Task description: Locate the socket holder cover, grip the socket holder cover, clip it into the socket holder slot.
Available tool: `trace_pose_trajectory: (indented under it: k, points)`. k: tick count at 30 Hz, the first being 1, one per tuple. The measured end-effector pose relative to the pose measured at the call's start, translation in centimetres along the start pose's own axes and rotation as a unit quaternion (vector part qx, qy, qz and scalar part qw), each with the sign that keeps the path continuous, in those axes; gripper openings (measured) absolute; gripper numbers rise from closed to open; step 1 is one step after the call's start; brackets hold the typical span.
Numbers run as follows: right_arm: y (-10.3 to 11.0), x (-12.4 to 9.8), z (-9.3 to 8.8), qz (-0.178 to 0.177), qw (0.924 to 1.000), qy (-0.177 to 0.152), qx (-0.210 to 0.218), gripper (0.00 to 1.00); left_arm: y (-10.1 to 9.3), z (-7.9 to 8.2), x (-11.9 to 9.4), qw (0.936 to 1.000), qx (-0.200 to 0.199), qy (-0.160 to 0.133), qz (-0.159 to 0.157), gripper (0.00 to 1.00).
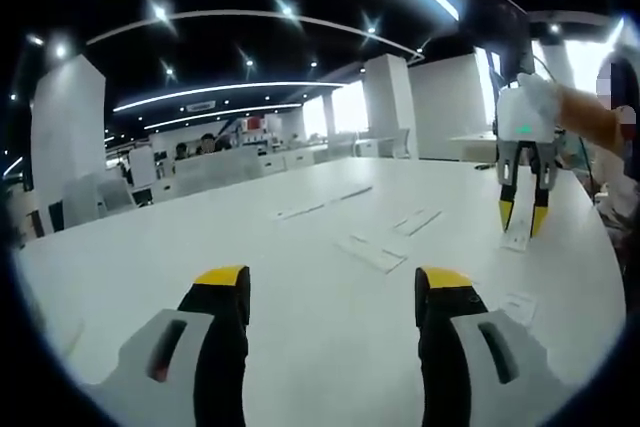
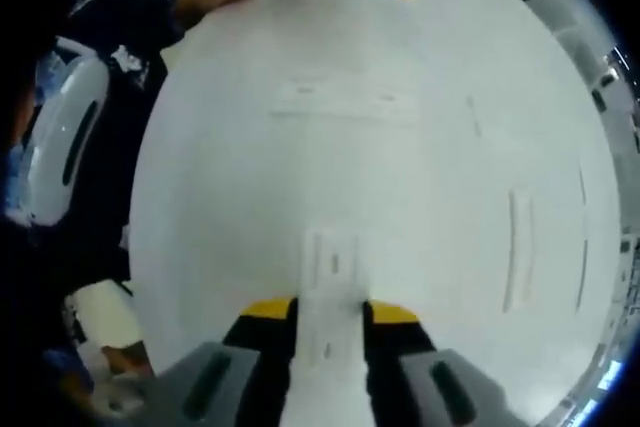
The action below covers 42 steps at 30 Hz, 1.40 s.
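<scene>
Left gripper [image 1: 332, 287]: jaws apart, nothing between them, above a white table [image 1: 300, 277]. Right gripper [image 1: 524, 215]: far right, tips down, clamped on a white cover [image 1: 518, 239] touching the table. Flat white strips [image 1: 372, 253] lie mid-table.

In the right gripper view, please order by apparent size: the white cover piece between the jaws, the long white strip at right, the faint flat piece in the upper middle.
1. White cover piece, nearest the camera.
2-3. Long white strip and faint flat white piece: alike, unranked.
</scene>
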State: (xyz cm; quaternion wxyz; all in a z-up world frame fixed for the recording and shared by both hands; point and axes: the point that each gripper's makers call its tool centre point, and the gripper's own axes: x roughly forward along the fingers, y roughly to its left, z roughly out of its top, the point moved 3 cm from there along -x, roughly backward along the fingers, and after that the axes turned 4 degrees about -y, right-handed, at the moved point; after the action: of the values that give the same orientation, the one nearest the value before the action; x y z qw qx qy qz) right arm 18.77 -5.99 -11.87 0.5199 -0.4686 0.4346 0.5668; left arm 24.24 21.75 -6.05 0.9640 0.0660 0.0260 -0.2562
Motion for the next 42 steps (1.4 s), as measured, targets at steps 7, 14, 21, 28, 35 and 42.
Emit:
trace_pose_trajectory:
  k: [7,14,21,28,35,42]
  points:
    - [-0.03,0.04,-0.01,0.005,1.0000,-0.002,-0.005,0.28,-0.02,0.04,-0.05,1.0000,0.000,-0.001,0.000,0.67]
    - [-0.03,0.04,-0.07,0.009,0.9997,-0.005,-0.022,0.28,0.02,0.07,-0.08,1.0000,0.000,-0.002,0.002,0.66]
    - [0.00,0.00,-0.16,0.011,0.9993,-0.012,-0.035,0.28,0.01,-0.04,-0.05,1.0000,0.000,0.000,0.002,0.66]
    - [0.07,0.00,-0.16,0.013,0.9988,-0.012,-0.046,0.28,0.14,-0.17,0.00,1.0000,0.001,0.003,0.005,0.66]
    - [0.14,-0.07,-0.16,0.014,0.9986,-0.015,-0.049,0.28,0.15,-0.17,-0.04,1.0000,0.000,0.004,0.005,0.66]
    - [0.16,-0.20,-0.32,0.017,0.9977,-0.030,-0.058,0.28,0.08,-0.14,-0.13,1.0000,0.001,0.004,0.005,0.66]
